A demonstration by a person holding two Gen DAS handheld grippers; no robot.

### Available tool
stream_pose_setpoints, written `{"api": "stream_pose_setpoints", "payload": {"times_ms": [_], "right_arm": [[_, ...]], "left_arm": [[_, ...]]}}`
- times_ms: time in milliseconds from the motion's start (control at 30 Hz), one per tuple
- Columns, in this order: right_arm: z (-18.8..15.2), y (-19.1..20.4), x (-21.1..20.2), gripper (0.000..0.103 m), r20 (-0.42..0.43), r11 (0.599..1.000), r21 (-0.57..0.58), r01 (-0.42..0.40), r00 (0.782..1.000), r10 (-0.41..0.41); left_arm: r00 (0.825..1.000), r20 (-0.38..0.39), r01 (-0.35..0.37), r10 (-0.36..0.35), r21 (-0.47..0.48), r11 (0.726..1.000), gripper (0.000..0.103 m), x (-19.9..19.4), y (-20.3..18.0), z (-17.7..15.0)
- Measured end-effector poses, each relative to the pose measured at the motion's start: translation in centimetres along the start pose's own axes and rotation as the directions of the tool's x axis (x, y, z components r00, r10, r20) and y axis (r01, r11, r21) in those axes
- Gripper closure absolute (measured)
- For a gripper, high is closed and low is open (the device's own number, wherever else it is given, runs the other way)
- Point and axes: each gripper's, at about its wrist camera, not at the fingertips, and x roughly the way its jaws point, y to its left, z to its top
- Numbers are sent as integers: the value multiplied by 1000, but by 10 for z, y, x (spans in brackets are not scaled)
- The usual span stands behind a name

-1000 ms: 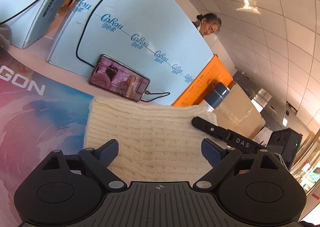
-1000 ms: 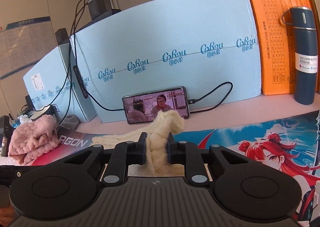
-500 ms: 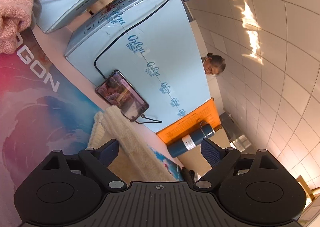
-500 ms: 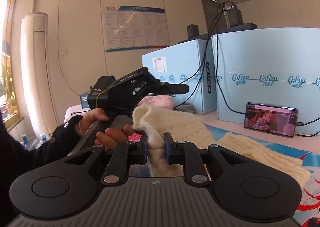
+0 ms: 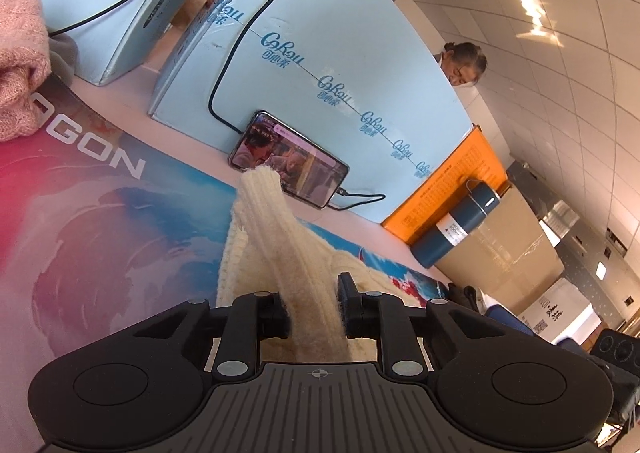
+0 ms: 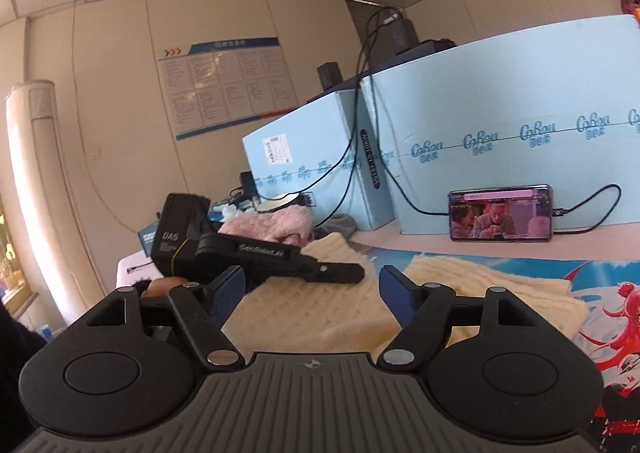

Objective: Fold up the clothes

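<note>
Pinching cream sweater [image 5: 276, 237] (left gripper [image 5: 314, 311]), right gripper [image 6: 312, 293] opening.

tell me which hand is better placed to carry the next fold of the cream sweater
Left, probably. The left tool is already shut on a raised strip of the cream sweater. The right tool is opening with nothing between its fingers, hovering over the cloth.

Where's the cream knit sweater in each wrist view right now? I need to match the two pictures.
Left wrist view: the cream knit sweater runs up the lower centre, a fold of it pinched in the left tongs.
Right wrist view: it lies flat across the lower centre, beyond the opening right tongs, which hold nothing.
Shared landmark: the lit phone leaning on the blue box behind the sweater.
</note>
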Motion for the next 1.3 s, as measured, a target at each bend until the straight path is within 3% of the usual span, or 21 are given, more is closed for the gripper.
{"api": "stream_pose_setpoints", "payload": {"times_ms": [100,133,200,233,300,333,367,400,467,500,600,767,933,1033,1067,1133,1167,1233,1300], "right_arm": [[5,-37,2,22,15,972,145,183,982,-187],[5,-47,7,22,-13,950,173,260,965,-262],[-1,-63,21,22,-97,889,194,415,910,-404],[-5,-69,28,23,-137,862,195,467,884,-448],[-14,-75,41,28,-206,835,197,514,854,-478],[-19,-75,44,32,-223,840,199,506,857,-464],[-23,-73,47,44,-233,847,189,497,860,-453],[-25,-68,49,64,-232,857,163,489,863,-449],[-26,-61,52,80,-231,869,132,477,867,-441],[-27,-57,53,86,-230,874,116,471,869,-438],[-24,-52,52,88,-197,883,90,460,878,-437],[-11,-57,64,88,-180,871,8,492,857,-483],[-3,-72,89,88,-189,853,-50,520,834,-519],[-4,-74,96,86,-190,856,-57,514,836,-514],[-4,-72,95,82,-181,855,-53,515,837,-516],[-2,-67,87,63,-151,841,-54,538,829,-539],[0,-63,82,54,-134,834,-59,548,824,-551],[2,-51,68,49,-90,824,-85,561,819,-567],[4,-34,48,42,-39,823,-123,554,826,-562]], "left_arm": [[1000,2,-4,4,11,1000,84,-1,-1,-1],[1000,3,-5,5,15,1000,84,-1,-2,-2],[1000,8,-8,8,22,1000,84,-2,-3,-3],[1000,11,-8,8,26,1000,84,-3,-3,-3],[1000,18,-12,11,38,999,84,-4,-4,-4],[1000,22,-16,15,45,999,84,-4,-5,-5],[1000,28,-17,15,53,998,85,-4,-6,-6],[999,34,-17,15,57,998,85,-5,-7,-6],[999,46,-17,15,57,998,86,-8,-8,-8],[999,51,-13,11,43,999,86,-12,-7,-10],[998,67,-3,2,13,1000,87,-27,-8,-19],[998,63,-19,19,-5,1000,87,-58,-17,-46],[999,2,-47,47,-23,999,87,-71,-27,-74],[997,-58,-45,44,-22,999,87,-73,-30,-87],[996,-82,-43,41,-22,999,87,-73,-31,-92],[995,-99,-24,21,-34,999,85,-75,-28,-96],[994,-107,-15,11,-41,999,83,-77,-26,-98],[994,-108,-4,1,-26,1000,72,-84,-25,-96],[998,-62,-31,32,25,999,40,-98,-24,-90]]}}
